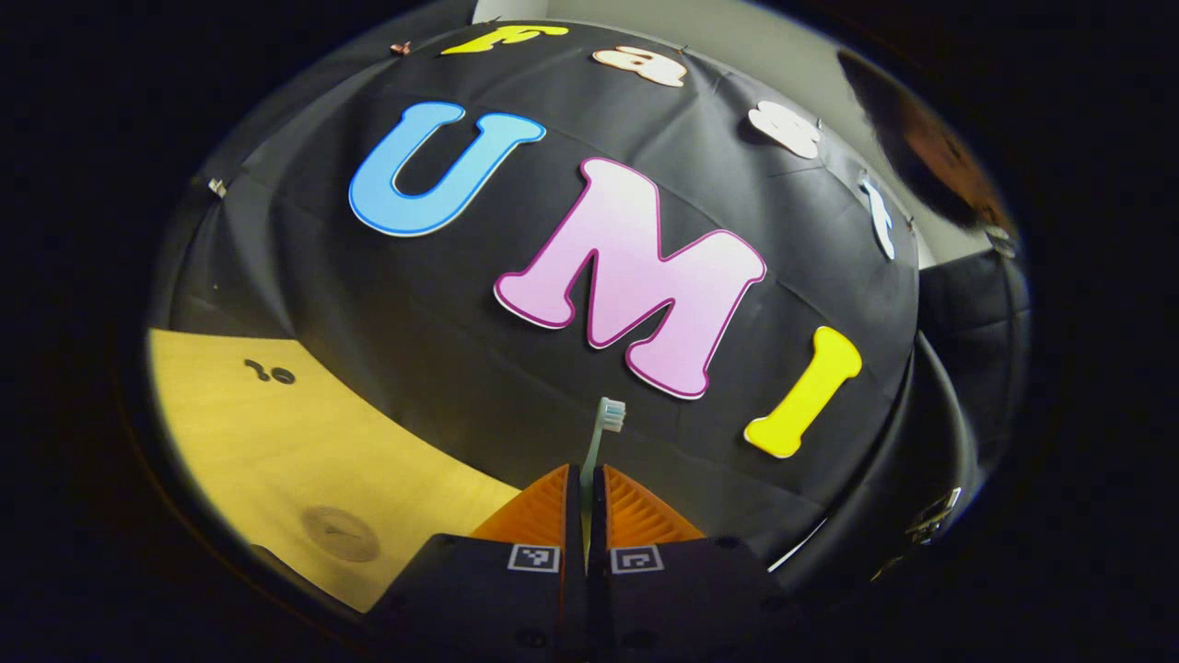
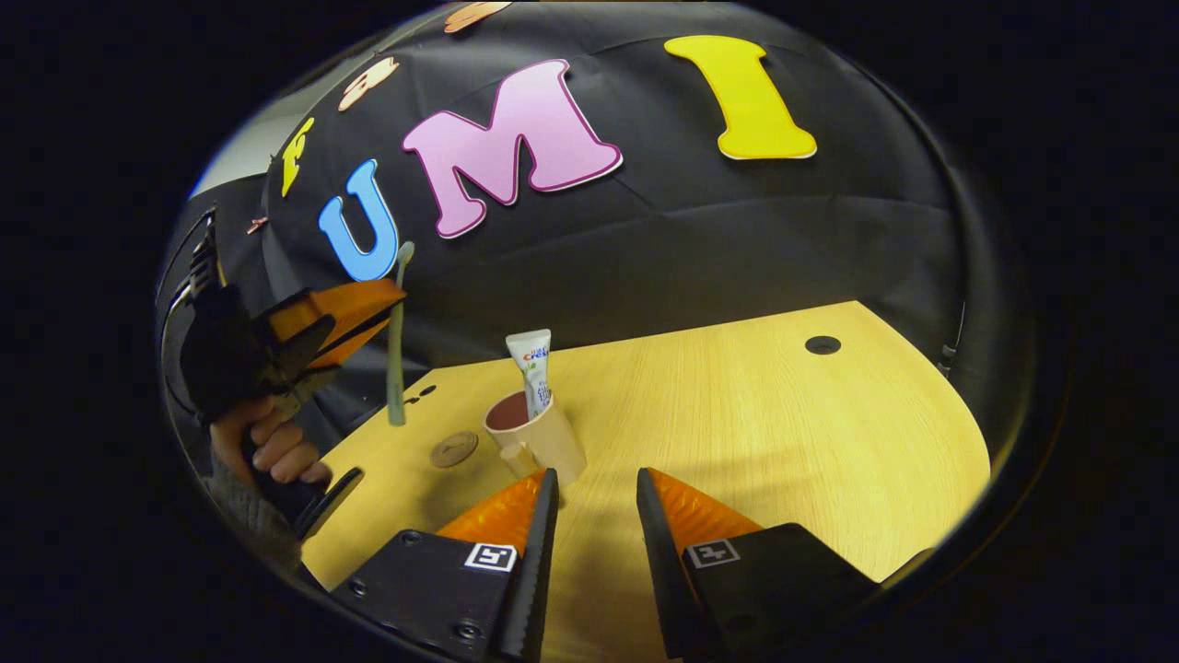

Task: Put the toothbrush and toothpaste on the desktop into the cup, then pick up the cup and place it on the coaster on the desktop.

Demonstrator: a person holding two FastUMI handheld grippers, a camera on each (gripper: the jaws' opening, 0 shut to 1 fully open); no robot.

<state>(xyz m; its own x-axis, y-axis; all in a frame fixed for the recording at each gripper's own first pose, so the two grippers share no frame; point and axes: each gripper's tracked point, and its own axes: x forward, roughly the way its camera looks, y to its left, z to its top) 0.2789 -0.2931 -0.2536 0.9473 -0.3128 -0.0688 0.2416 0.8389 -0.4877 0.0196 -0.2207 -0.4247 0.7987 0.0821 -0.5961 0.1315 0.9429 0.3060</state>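
Two tools over wooden table (image 2: pixel 737 414). Left tool (image 1: pixel 587 479) clamped tight on toothbrush (image 1: pixel 603 433), handle pinched between both fingers, bristled head poking up past the tips toward the black cloth wall. Same left tool (image 2: pixel 368 304) seen from the right gripper view, raised well above the table, gripped by a hand (image 2: pixel 272 447) in a grey sleeve, toothbrush (image 2: pixel 398 359) hanging roughly upright through the fingers. Right tool (image 2: pixel 594 488) spread wide, gripping nothing, low over the table just beside cup (image 2: pixel 543 437). Cup upright on the table, toothpaste (image 2: pixel 532 368) standing inside, cap end down, leaning against the rim. Round coaster (image 2: pixel 453 449) flat on the table just left of the cup, not touching it; also seen in the left gripper view (image 1: pixel 341 532).
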